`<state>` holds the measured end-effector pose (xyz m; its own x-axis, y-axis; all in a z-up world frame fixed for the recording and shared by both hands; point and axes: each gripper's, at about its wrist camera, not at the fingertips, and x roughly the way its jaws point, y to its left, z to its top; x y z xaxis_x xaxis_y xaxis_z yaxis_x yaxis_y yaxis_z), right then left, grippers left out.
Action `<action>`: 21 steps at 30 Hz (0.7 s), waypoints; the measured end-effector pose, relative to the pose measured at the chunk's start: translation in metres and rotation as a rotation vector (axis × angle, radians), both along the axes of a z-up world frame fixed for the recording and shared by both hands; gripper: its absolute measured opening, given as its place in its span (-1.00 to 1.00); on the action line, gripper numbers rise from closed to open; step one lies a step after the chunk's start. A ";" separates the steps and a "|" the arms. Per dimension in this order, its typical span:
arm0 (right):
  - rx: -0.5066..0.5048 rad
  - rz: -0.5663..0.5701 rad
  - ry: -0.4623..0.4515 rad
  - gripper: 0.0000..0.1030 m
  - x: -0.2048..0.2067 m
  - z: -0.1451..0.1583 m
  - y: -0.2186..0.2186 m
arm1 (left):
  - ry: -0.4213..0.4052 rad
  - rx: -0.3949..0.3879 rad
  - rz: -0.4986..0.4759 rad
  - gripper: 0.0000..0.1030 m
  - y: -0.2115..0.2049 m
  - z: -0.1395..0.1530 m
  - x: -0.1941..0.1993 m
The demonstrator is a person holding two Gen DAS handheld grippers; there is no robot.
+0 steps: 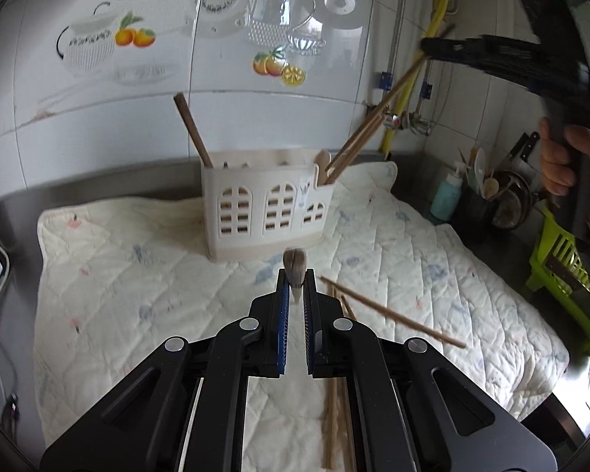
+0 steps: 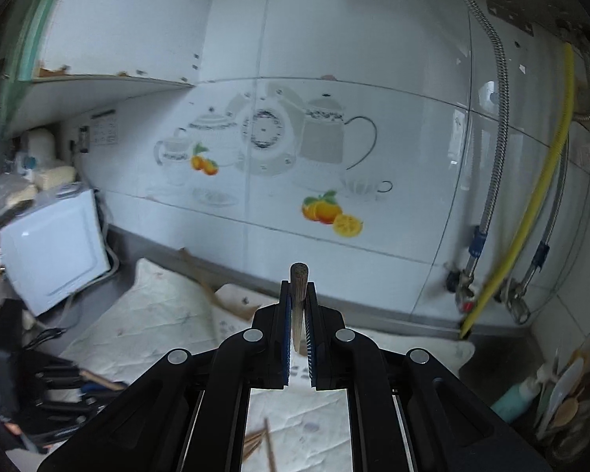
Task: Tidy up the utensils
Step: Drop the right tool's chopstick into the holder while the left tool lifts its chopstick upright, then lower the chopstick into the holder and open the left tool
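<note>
Left claw point(image 1: 295, 281), closed on a single wooden chopstick point(image 1: 294, 265), whose blunt end protrudes just beyond the fingertips. Right claw point(image 2: 298, 289), likewise closed on one chopstick point(image 2: 298, 275), seen end-on against the tiled wall point(image 2: 334, 59); in the left wrist view this claw point(image 1: 432, 45) appears raised at the upper right, its chopstick slanting down towards the holder, with the person's hand point(image 1: 566, 161) on the grip below. Cream utensil holder point(image 1: 267, 204) with arched cut-outs, upright at the far side of a quilted mat point(image 1: 137, 275). A brown handle point(image 1: 192, 129) leans in its left compartment; a wooden spoon point(image 1: 323, 165) and several chopsticks point(image 1: 354, 143) stand in the small right compartment. Loose chopsticks point(image 1: 389, 312) lie on the mat to the near right, some passing beneath the left claw. The mat covers a steel worktop point(image 1: 98, 181). Far right: blue bottle point(image 1: 446, 194), dark pot of utensils point(image 1: 478, 200), green rack point(image 1: 558, 259).
</note>
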<state>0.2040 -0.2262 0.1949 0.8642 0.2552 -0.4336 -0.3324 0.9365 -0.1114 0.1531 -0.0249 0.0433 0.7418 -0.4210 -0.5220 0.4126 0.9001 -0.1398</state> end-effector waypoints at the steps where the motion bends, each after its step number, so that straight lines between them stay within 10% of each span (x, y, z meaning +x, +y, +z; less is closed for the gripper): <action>1: -0.004 -0.003 0.011 -0.88 0.007 -0.002 0.002 | -0.003 0.004 0.000 -0.89 0.000 0.003 0.002; 12: -0.066 -0.066 0.176 -0.87 0.084 -0.043 0.014 | -0.048 0.009 0.001 -0.89 0.000 0.037 0.029; 21: -0.033 -0.068 0.107 -0.37 0.063 -0.036 0.001 | -0.130 -0.001 0.035 -0.89 -0.003 0.083 0.052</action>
<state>0.2666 -0.2251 0.1587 0.8275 0.1817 -0.5313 -0.2799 0.9537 -0.1098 0.2054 -0.0278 0.1263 0.8172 -0.3942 -0.4206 0.3958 0.9141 -0.0878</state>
